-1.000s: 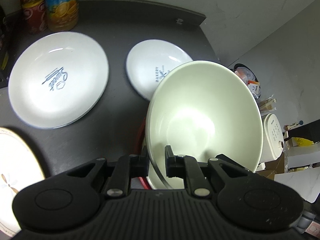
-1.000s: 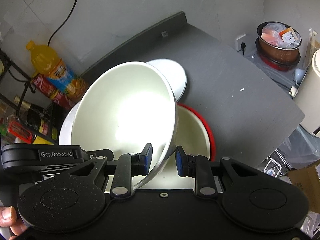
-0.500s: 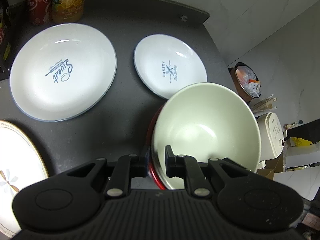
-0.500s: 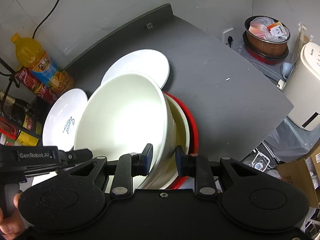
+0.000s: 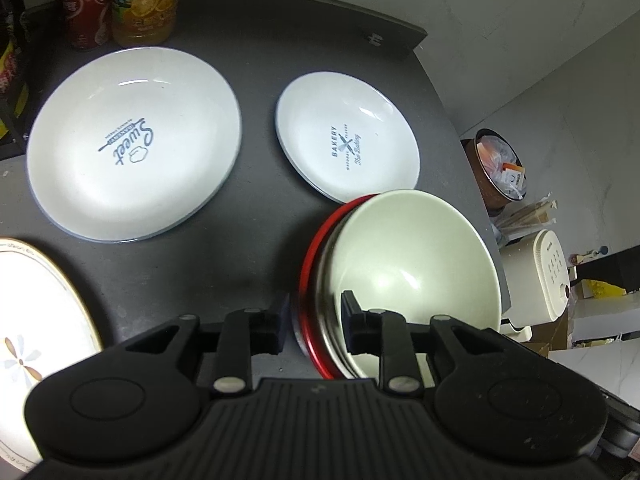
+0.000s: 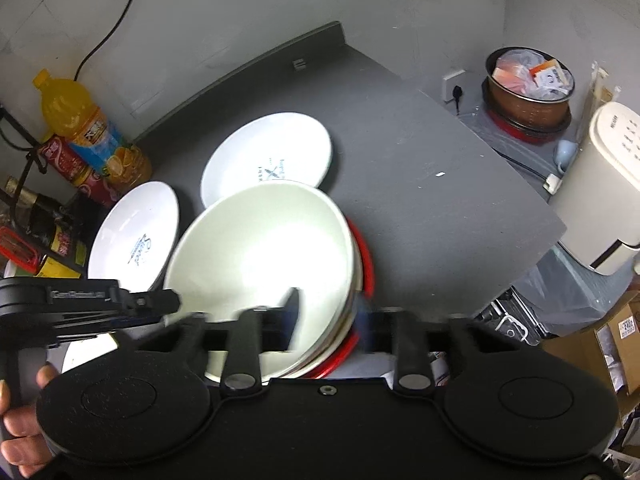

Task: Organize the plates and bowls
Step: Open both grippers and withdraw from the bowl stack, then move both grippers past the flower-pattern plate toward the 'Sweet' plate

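While the white bowl (image 5: 412, 256) sits nested inside the red-rimmed bowl (image 5: 310, 264), both grippers are at the near edge of this stack. The stack stands on the dark table (image 5: 248, 232), close to its right edge and just in front of the small plate (image 5: 348, 148) printed "Bakery".

The left gripper (image 5: 316, 316) points steeply down at the rim. Its jaws have just been opening and are now apart. One finger is outside the red rim, the other is inside the white bowl, and the stacked rims pass between them without being pressed.

The right gripper (image 6: 328, 316) takes the same rim from the other side. Its fingers are smeared by blur, one inside the white bowl and one outside the red rim. Its jaws are brought together on this rim, though the blur hides the contact itself.

A large plate (image 5: 134, 160) printed "Sweet" lies to the left of the small plate, apart from it. A plate with a flower pattern (image 5: 36, 320) lies at the left edge. An orange juice bottle (image 5: 144, 0) and a red can (image 5: 84, 8) stand at the back of the table. A person's hand (image 6: 20, 432) holds the handle of the left gripper.
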### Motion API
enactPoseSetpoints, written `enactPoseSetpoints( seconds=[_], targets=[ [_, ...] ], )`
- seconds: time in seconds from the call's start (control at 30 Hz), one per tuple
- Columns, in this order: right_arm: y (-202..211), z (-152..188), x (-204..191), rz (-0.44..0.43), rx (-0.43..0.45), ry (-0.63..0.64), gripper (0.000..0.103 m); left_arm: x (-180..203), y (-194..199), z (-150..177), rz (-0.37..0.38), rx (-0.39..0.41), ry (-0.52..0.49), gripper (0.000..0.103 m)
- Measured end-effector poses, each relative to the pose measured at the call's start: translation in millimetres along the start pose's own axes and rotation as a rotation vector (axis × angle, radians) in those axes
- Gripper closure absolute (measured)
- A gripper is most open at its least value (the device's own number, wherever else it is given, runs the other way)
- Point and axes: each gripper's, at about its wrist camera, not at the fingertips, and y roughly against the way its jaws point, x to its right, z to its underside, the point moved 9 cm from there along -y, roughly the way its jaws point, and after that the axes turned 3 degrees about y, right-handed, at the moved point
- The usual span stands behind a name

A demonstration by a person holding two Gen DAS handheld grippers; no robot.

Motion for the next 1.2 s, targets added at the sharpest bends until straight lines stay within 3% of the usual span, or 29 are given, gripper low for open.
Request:
enactPoseSetpoints(
  seconds=[0.17,0.33,0.4,0.47,0.57,0.87,1.2],
  targets=[
    [-5,5,2,0.002,0.004,-0.029,0.096,-5,9,1,0.012,0.017,0.006,0.065],
    [5,9,-3,-0.003,0.008,-0.058,0.091,-12,22,5,-0.006,0.037,-0.008,0.062],
    [12,9,-12,-0.017,0.026,-0.042,0.073,-16,31,6,-0.012,0.056,-0.015,0.060],
    [19,10,-23,-0.023,0.048,-0.004,0.066,-23,40,7,-0.030,0.071,-0.019,0.055],
    [29,11,-45,-0.046,0.070,0.053,0.047,-33,53,10,-0.058,0.092,-0.028,0.052],
    [41,30,-99,-0.142,0.061,0.128,0.035,-61,92,26,-0.106,0.138,-0.034,0.034],
    [45,45,-142,-0.179,0.044,0.236,0.025,-104,123,48,-0.178,0.175,0.005,0.030]
  ],
)
